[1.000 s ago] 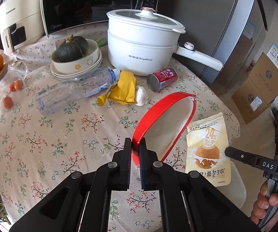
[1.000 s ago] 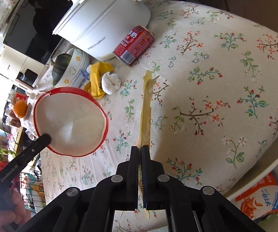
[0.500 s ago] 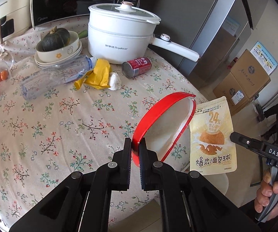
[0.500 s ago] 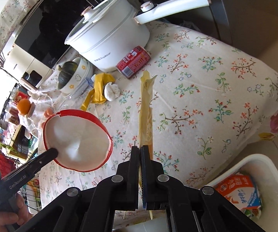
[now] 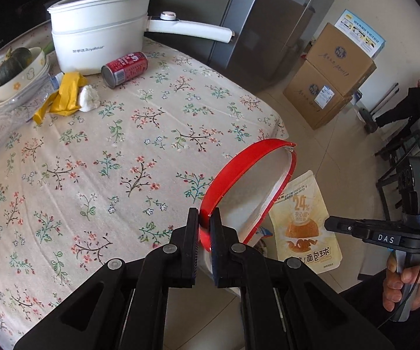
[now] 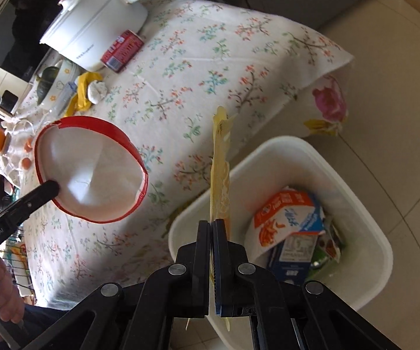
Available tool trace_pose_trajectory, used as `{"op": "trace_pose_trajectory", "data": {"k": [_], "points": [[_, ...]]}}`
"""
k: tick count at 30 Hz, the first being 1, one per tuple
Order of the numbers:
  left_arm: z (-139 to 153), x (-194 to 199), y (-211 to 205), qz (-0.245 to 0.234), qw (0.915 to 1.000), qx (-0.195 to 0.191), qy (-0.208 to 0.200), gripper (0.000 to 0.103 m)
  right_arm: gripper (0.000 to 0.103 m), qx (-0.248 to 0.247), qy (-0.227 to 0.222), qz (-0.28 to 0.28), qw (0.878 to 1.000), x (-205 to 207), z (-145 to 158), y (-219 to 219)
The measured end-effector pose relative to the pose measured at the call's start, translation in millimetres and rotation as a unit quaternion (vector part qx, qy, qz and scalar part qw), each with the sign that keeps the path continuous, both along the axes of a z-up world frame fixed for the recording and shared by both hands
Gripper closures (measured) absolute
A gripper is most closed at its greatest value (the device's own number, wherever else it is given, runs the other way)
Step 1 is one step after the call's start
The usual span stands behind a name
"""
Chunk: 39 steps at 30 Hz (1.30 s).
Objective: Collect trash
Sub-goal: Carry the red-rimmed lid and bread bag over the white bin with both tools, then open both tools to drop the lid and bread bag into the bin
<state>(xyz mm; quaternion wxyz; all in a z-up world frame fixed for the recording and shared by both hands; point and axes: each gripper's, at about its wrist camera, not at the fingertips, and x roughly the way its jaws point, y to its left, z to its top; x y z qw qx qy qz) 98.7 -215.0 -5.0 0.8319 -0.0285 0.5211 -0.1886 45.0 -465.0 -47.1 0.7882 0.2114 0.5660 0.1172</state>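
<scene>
The left gripper (image 5: 203, 227) is clenched on the rim of a red bowl (image 5: 248, 186), white inside, held tilted on edge past the corner of the worktop (image 5: 122, 145); seen from the right wrist, the bowl (image 6: 90, 172) hangs above the flowered cloth with its mouth toward the camera, the left gripper's finger touching its lower rim. The right gripper (image 6: 212, 233) is clenched on a cream pouch (image 6: 221, 175), seen edge-on and standing upright from the jaws; in the left wrist view the pouch (image 5: 306, 221) shows its printed face, a bun pictured on it, just beside the bowl and off the worktop, over the floor. Below the pouch sits a white bin (image 6: 355, 204) on the floor against the worktop's cloth; in it lie a milk carton (image 6: 291, 227) and some wrappers, too crumpled to tell apart. On the worktop, well apart from both grippers, lie a red can (image 5: 125, 65) on its side, a yellow wrapper (image 5: 64, 96), a white wad (image 5: 89, 99) touching the wrapper, and a clear bottle (image 5: 3, 116) lying beside stacked bowls; a white pot (image 5: 99, 38) with a long handle stands behind the can; a squash (image 5: 13, 64) rests in the top bowl.
</scene>
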Motion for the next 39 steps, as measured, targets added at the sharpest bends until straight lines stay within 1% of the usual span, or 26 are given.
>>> {"op": "trace_pose_trajectory", "data": {"k": [7,10,11,13,14,16,19,21,23,24,30,33,36,38,39], "points": [[-12.9,-9.4,-30.4,-0.038,0.9992,0.013,0.009,0.096,0.102,-0.036,0.063,-0.049,0.996,-13.8,-35.6,-35.5],[-19.8,-12.6,-36.9,-0.047,0.9986,0.021,0.014,0.096,0.1,-0.079,0.071,-0.064,0.992,-13.6,-43.5,-43.0],[-22.6,-13.7,-38.5,-0.051,0.9983,0.022,0.017,0.096,0.097,-0.092,0.078,-0.069,0.99,-12.7,-47.7,-44.5],[-28.6,-16.2,-41.9,-0.056,0.9978,0.03,0.021,0.096,0.096,-0.111,0.102,-0.066,0.986,-9.6,-59.3,-42.8],[-31.4,-17.3,-43.5,-0.058,0.9975,0.033,0.023,0.096,0.096,-0.109,0.117,-0.064,0.985,-8.6,-65.1,-41.0],[-38.6,-18.6,-45.8,-0.063,0.9969,0.038,0.029,0.096,0.094,-0.087,0.135,-0.053,0.986,-7.6,-72.4,-35.8],[-48.1,-21.9,-52.1,-0.073,0.9957,0.04,0.041,0.096,0.086,-0.083,0.134,-0.042,0.987,-3.7,-71.7,-28.4],[-53.9,-23.6,-57.7,-0.081,0.9946,0.047,0.044,0.096,0.083,-0.071,0.126,-0.043,0.989,-2.1,-65.6,-29.3],[-59.7,-26.1,-63.5,-0.09,0.9935,0.049,0.049,0.096,0.072,-0.074,0.115,-0.05,0.989,-0.5,-59.3,-33.7],[-63.0,-27.6,-66.8,-0.094,0.9929,0.05,0.053,0.096,0.071,-0.073,0.113,-0.054,0.989,0.1,-57.9,-35.9],[-88.1,-35.3,-87.7,-0.116,0.9885,0.05,0.082,0.096,0.07,-0.043,0.106,-0.086,0.99,6.5,-54.8,-46.0],[-100.5,-39.2,-98.8,-0.126,0.9861,0.059,0.091,0.096,0.07,-0.034,0.099,-0.097,0.99,6.1,-49.8,-51.0],[-112.6,-41.4,-110.5,-0.136,0.9836,0.061,0.101,0.096,0.067,-0.03,0.086,-0.108,0.99,6.3,-43.1,-53.7],[-120.6,-38.7,-118.3,-0.135,0.9837,0.053,0.106,0.096,0.067,-0.031,0.073,-0.111,0.991,6.0,-36.9,-54.0],[-123.8,-36.5,-122.1,-0.132,0.9846,0.043,0.106,0.096,0.067,-0.034,0.068,-0.112,0.991,6.4,-34.6,-54.3]]}}
